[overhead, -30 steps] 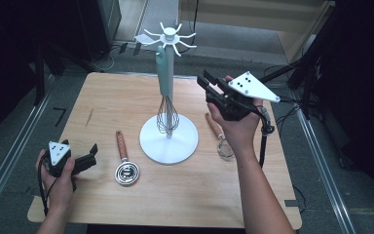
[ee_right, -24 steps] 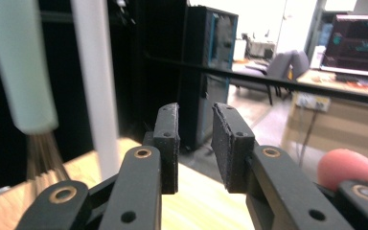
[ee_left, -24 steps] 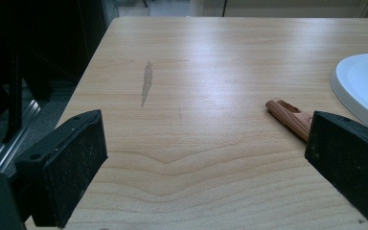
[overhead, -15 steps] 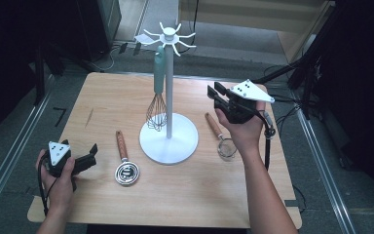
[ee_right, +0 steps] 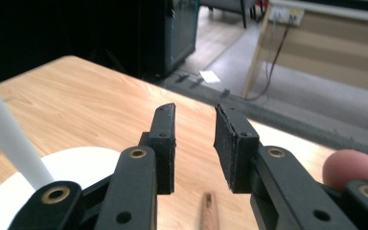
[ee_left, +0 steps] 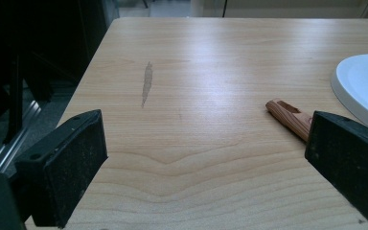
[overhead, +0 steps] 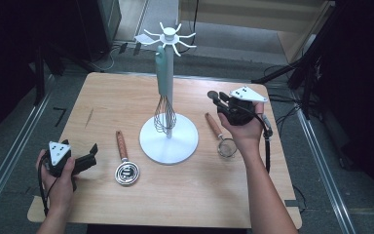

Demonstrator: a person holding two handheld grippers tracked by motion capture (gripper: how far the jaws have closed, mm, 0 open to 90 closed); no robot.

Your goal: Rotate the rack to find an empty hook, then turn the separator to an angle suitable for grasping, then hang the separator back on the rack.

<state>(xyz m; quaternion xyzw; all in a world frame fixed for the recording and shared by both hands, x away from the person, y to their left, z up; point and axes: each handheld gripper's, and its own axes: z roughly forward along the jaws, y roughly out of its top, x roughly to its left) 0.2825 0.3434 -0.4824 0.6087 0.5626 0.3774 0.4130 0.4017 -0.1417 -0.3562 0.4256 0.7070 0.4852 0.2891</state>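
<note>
The right gripper (overhead: 213, 99) hangs over the desk (overhead: 224, 195) with a narrow, empty gap between its jaws, which have just been opening. The small strainer (overhead: 220, 136) lies just below at 6 o'clock. At 9 o'clock the white stand (overhead: 168, 140) carries a hanging whisk (overhead: 164, 105). The left gripper (overhead: 93, 152) rests wide apart beside a wood-handled tool (overhead: 125, 163).

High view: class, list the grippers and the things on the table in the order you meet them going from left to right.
left gripper → wooden-handled coil whisk → white stand with the teal-handled whisk hanging on it → small strainer → right gripper
</note>
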